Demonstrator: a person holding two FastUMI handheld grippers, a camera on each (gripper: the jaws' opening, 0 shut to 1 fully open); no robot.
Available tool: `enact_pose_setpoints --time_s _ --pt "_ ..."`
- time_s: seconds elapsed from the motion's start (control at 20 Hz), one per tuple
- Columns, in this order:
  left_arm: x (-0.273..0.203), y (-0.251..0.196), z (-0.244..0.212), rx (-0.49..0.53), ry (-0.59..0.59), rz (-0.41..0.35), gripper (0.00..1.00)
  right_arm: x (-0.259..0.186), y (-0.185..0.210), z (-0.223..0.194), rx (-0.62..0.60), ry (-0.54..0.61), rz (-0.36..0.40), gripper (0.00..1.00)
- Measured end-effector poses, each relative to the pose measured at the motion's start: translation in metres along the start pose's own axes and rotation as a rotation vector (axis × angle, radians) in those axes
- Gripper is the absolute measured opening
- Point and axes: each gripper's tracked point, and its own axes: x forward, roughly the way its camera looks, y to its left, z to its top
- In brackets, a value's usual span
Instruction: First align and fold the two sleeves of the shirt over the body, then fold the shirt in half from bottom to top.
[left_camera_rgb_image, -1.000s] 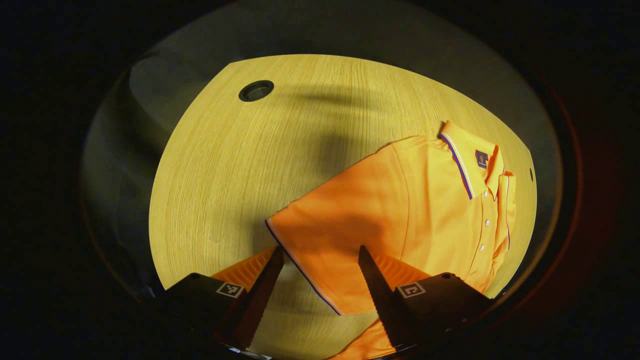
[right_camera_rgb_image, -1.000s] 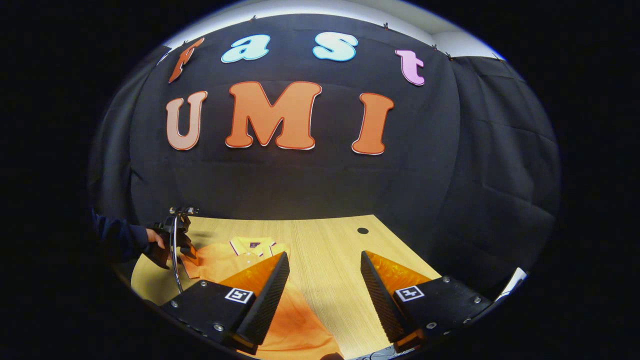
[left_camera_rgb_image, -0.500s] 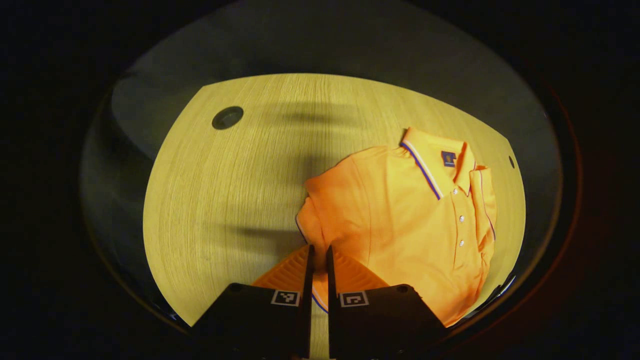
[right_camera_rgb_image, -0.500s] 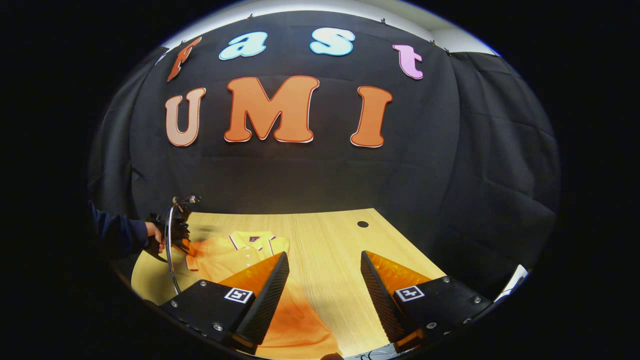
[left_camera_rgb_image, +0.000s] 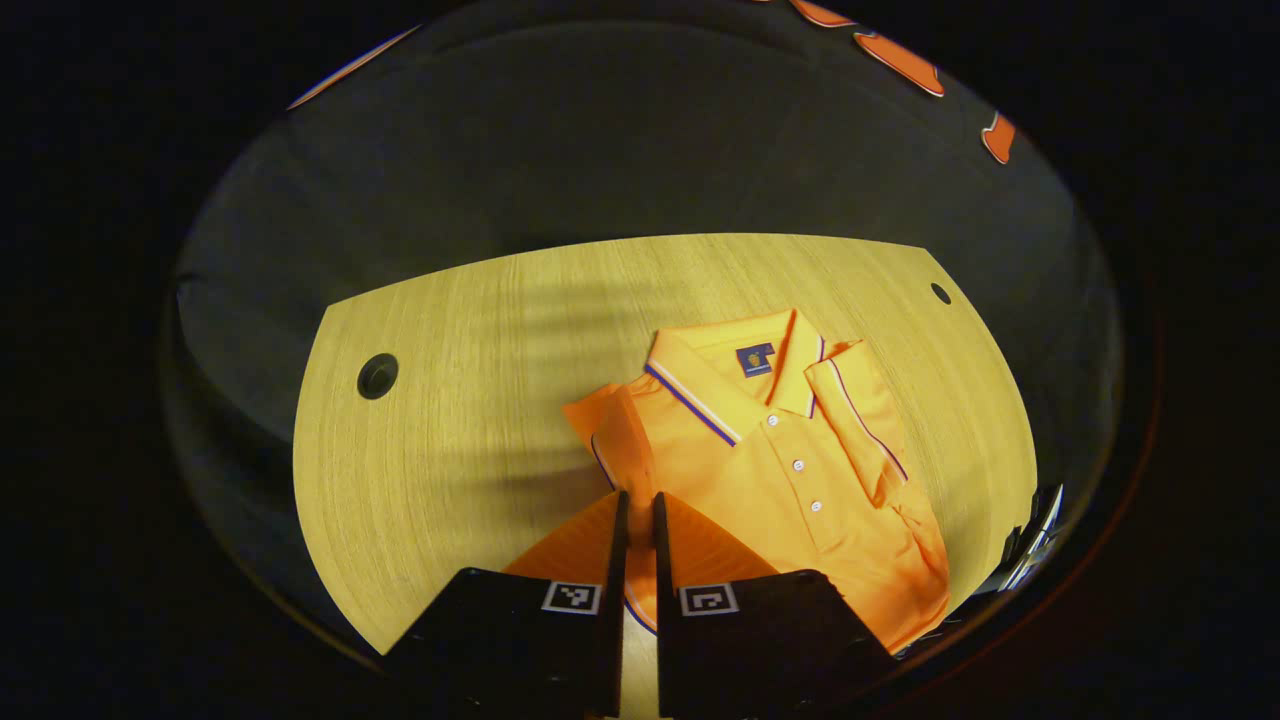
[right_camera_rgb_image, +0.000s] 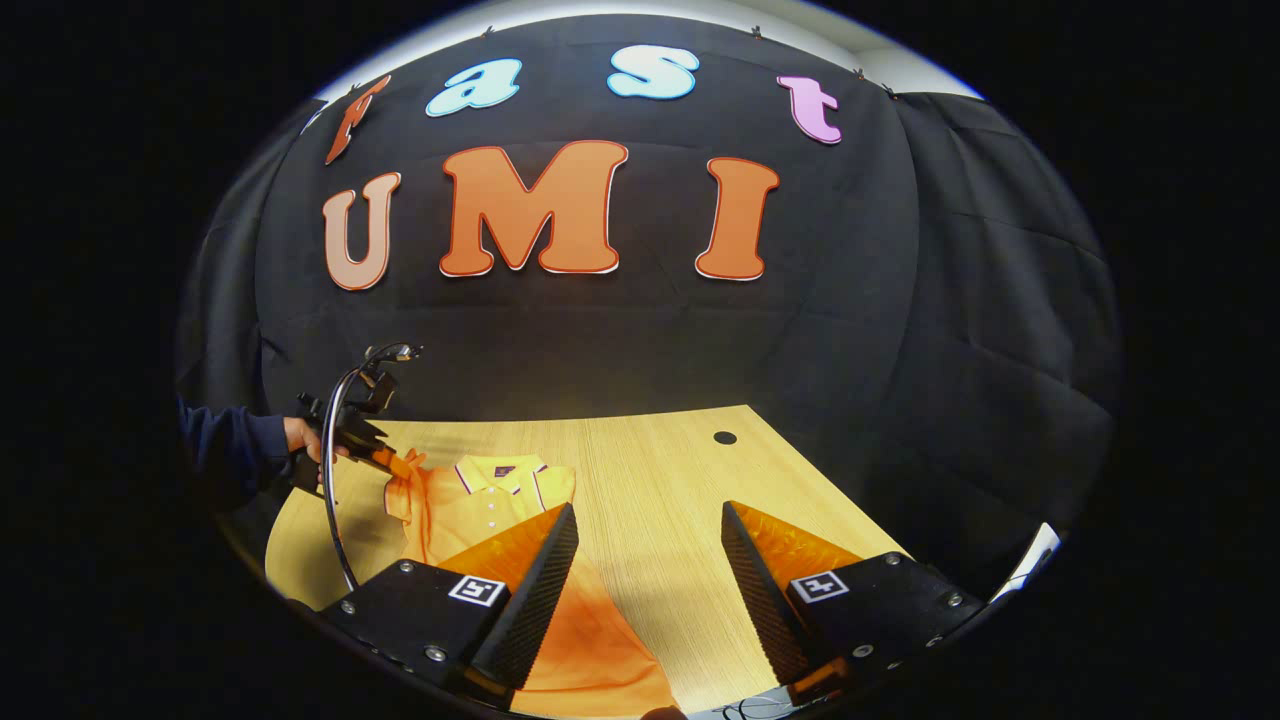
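An orange polo shirt (left_camera_rgb_image: 800, 470) lies face up on the wooden table (left_camera_rgb_image: 470, 400), collar away from me. One sleeve (left_camera_rgb_image: 860, 420) is folded over the chest. My left gripper (left_camera_rgb_image: 636, 497) is shut on the other sleeve (left_camera_rgb_image: 612, 440) and holds its cuff raised off the table. In the right gripper view the same shirt (right_camera_rgb_image: 490, 500) lies at the left, and the left gripper (right_camera_rgb_image: 385, 460), in a person's hand (right_camera_rgb_image: 298, 438), lifts the sleeve (right_camera_rgb_image: 402, 488) beside the collar. My right gripper (right_camera_rgb_image: 648, 515) stands open above the shirt's lower part, holding nothing.
The table has a round cable hole (left_camera_rgb_image: 377, 375) on the left and a smaller one (left_camera_rgb_image: 940, 293) at the far right corner. A cable (right_camera_rgb_image: 335, 480) arcs from the left gripper. Black cloth walls stand close behind the table.
My left gripper went from open around the sleeve's cuff to shut on it, then rose and pulled the sleeve up off the table. The right gripper has hardly moved.
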Motion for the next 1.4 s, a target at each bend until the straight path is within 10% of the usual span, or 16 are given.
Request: enact_pose_setpoints --time_s 0.4,0.75,1.05,1.4 --pt "0.007 -0.1 0.018 0.034 -0.031 -0.195 0.21 -0.005 -0.019 -0.015 0.028 0.027 -0.031 0.89" --pt "-0.028 -0.099 0.025 0.058 -0.162 -0.198 0.95 -0.005 -0.025 -0.013 0.039 0.006 -0.06 0.88" --pt "-0.118 -0.081 0.03 0.033 -0.425 -0.117 0.97 -0.002 -0.018 0.001 -0.019 -0.092 -0.037 0.92" --pt "-0.237 -0.065 -0.002 -0.03 -0.681 0.055 0.98 0.006 0.012 0.028 -0.086 -0.194 0.179 0.96"
